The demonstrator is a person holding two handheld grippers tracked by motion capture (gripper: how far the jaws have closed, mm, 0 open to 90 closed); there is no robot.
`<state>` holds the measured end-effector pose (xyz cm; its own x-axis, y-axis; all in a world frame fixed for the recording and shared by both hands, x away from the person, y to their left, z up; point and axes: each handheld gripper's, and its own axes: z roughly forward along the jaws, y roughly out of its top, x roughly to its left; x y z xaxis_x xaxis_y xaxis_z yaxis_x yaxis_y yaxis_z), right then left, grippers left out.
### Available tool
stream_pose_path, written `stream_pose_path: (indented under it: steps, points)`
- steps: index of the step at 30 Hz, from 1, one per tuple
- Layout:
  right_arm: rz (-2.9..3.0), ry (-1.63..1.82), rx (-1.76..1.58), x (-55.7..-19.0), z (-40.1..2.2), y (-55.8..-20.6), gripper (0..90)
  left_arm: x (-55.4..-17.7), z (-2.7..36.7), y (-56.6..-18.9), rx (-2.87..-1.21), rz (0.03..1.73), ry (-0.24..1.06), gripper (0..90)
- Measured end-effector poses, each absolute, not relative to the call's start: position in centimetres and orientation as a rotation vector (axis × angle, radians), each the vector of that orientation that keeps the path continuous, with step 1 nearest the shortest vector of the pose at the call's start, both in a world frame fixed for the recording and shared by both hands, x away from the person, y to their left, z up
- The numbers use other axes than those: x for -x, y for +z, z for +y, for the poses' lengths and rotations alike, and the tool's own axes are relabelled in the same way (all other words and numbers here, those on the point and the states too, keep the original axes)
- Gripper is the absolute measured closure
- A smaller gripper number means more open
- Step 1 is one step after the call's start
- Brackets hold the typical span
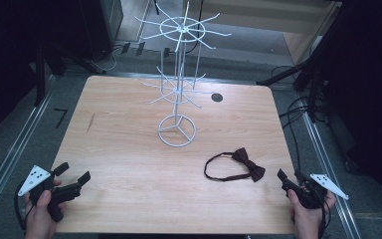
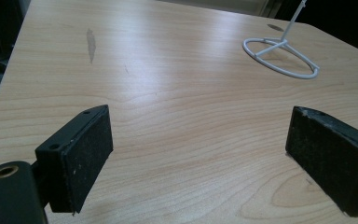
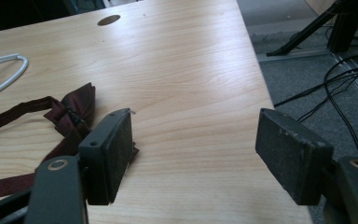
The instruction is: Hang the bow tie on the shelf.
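Bow tie (image 1: pixel 242 162), dark maroon with a thin looped strap, lies flat on the table (image 1: pixel 129 164), just ahead of and to the left of the right tool (image 1: pixel 287 183). In the right gripper view the bow tie (image 3: pixel 70 114) sits beyond the left jaw of that tool (image 3: pixel 193 151), partly hidden behind it; whether the jaw touches the fabric cannot be told. The right tool is released: its two black jaws stand wide apart with bare table between them and nothing gripped. The left tool (image 1: pixel 74 174), held at the near left corner of the table, is likewise released, its jaws spread and empty over bare wood, as the left gripper view confirms (image 2: pixel 198 158). A white wire display stand (image 1: pixel 178 79) stands upright on a ring base, well ahead of both tools; its base ring (image 2: pixel 279 56) appears ahead and to the right of the left tool. A dark round hole (image 1: pixel 217 97) sits in the table beyond the stand. A hand (image 1: pixel 42 216) grips the left tool from below, and another hand (image 1: pixel 306 216) grips the right tool.
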<state>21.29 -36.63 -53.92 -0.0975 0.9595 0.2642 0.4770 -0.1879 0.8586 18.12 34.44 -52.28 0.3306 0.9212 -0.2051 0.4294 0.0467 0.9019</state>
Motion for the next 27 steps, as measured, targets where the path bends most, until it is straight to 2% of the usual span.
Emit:
stream_pose_path:
  steps: [14, 27]
  points:
    - [1.632, 1.263, -1.630, -22.1, -32.1, -51.2, 25.9, -18.1, 34.4, -52.3, -1.566, 1.262, 0.595, 7.9]
    - [1.821, 1.256, -1.545, -23.1, -28.5, -52.1, 13.8, -18.1, 34.4, -52.3, -1.570, 1.263, 0.597, 8.0]
